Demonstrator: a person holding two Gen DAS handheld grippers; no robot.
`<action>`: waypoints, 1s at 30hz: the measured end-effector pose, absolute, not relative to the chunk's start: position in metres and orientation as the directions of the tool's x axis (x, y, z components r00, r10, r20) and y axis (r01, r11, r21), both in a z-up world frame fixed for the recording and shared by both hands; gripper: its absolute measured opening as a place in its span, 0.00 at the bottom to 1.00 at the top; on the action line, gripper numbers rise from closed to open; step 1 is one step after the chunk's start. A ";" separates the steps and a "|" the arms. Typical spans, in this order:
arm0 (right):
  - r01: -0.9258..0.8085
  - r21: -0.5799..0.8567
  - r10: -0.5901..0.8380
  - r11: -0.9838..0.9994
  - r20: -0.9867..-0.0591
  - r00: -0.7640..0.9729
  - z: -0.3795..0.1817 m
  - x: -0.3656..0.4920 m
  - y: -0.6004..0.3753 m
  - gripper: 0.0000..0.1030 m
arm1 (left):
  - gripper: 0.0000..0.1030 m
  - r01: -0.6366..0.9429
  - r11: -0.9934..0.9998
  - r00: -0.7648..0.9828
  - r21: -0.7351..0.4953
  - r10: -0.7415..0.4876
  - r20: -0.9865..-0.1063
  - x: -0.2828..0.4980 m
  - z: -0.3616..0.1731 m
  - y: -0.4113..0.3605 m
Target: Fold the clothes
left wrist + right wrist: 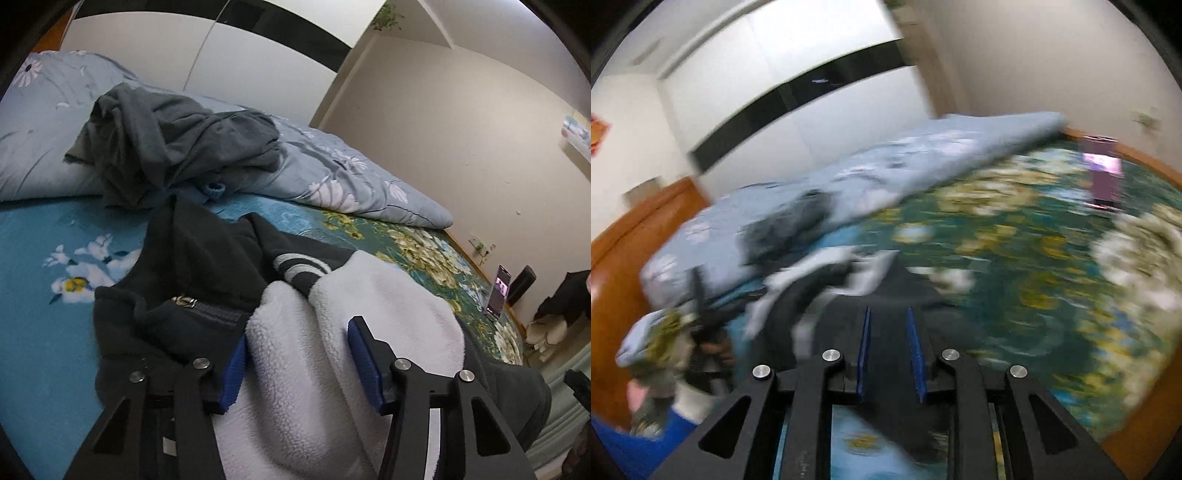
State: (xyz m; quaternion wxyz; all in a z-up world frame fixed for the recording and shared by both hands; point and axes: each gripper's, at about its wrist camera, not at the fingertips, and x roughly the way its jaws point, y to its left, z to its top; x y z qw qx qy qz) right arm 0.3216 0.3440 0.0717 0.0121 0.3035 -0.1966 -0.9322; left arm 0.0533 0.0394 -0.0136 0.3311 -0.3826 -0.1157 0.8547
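**Fleece jacket on the bed, both grippers low over it**

In my left wrist view, the far left showed the blue floral bedsheet with a white flower printed on it. Behind it lay a pale blue floral quilt, and a crumpled grey garment sat heaped on top of that quilt. Nearer to me lay the dark fleece jacket, its zipper pull showing just left of centre and a black-and-white striped cuff poking out between the dark fleece and the white fleece lining. My left gripper had its blue pads spread apart on either side of a fold of that white lining; the left pad touched the fleece, but the jaws were not pinched shut on it. Further right, a phone stood propped near the bed's edge, beside a dark speaker-like block.

My right wrist view was heavily blurred. At the left I could make out my other hand and a wooden bed frame. In the middle, my right gripper hung over dark jacket cloth with its blue pads a narrow gap apart; I could not tell whether fabric was pinched between them. To the right spread the green floral bedspread and the phone again.
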 end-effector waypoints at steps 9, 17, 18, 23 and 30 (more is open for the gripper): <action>0.154 0.465 -0.453 -0.872 -0.648 -0.613 0.004 0.229 0.238 0.36 | 0.55 -0.454 -0.769 -0.491 -0.450 0.637 -0.594 0.053 -0.015 0.024; 0.122 0.566 -0.490 -0.815 -0.563 -0.666 0.010 0.230 0.258 0.09 | 0.32 -0.469 -0.773 -0.479 -0.427 0.629 -0.612 0.052 -0.013 0.029; 0.115 0.579 -0.486 -0.807 -0.542 -0.686 0.016 0.232 0.266 0.09 | 0.24 -0.469 -0.779 -0.480 -0.417 0.621 -0.620 0.053 -0.013 0.033; 0.014 0.581 -0.305 -0.813 -0.405 -0.862 0.075 0.258 0.347 0.06 | 0.12 -0.490 -0.763 -0.476 -0.422 0.640 -0.604 0.064 -0.011 0.033; -0.222 0.518 -0.041 -0.826 -0.449 -0.892 0.087 0.284 0.436 0.05 | 0.11 -0.547 -0.742 -0.472 -0.388 0.656 -0.589 0.120 -0.007 -0.011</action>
